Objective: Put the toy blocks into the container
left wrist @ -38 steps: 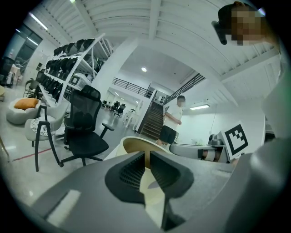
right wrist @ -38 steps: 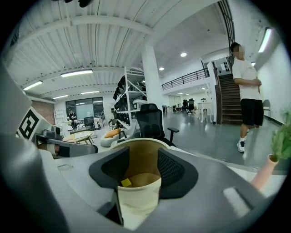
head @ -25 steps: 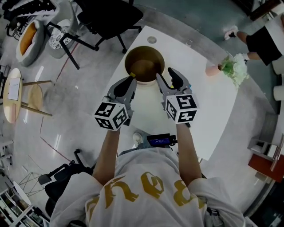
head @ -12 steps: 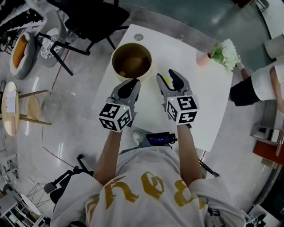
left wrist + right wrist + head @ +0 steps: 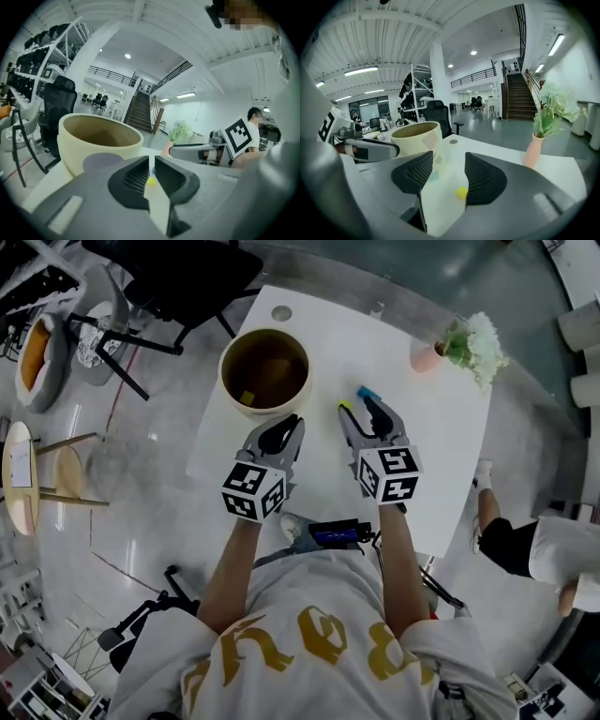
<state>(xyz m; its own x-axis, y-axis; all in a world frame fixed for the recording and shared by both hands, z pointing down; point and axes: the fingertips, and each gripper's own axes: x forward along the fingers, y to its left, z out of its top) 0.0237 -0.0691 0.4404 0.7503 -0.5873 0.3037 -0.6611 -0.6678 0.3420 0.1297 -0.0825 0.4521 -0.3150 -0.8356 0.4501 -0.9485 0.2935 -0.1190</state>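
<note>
— Blocks first: where do they lie, and does anything hold them?

— One yellow block (image 5: 461, 192) lies on the white tabletop (image 5: 431, 427), in front of the right gripper (image 5: 449, 161). In the right gripper view it sits between the two jaws, just beside the right one, and it is not touched. A blue block (image 5: 366, 392) lies a little farther out, beyond the jaw tips. The right gripper stands wide open and has hold of nothing. I judge it is opened like this to line up around the yellow block for a grasp.

— And the left gripper (image 5: 151, 161)?

— Its jaws are almost together, with only a thin slit between them and nothing in it. It hovers near the container (image 5: 265, 371). I think it is closed because it has no work at this step.

— Is the container placed well?

— In my opinion, yes. It is a round cream pot, upright and open at the top, at the left side of the tabletop and near both grippers, so the carry is short. A small yellow piece (image 5: 247, 397) shows on its bottom, probably a block already inside.

— What could go wrong?

— The vase with flowers (image 5: 427, 357) stands well apart to the right, so I expect no trouble there. But the yellow block is small and close to one jaw. The gripper should be centred before closing, or the block may slide away.
</note>
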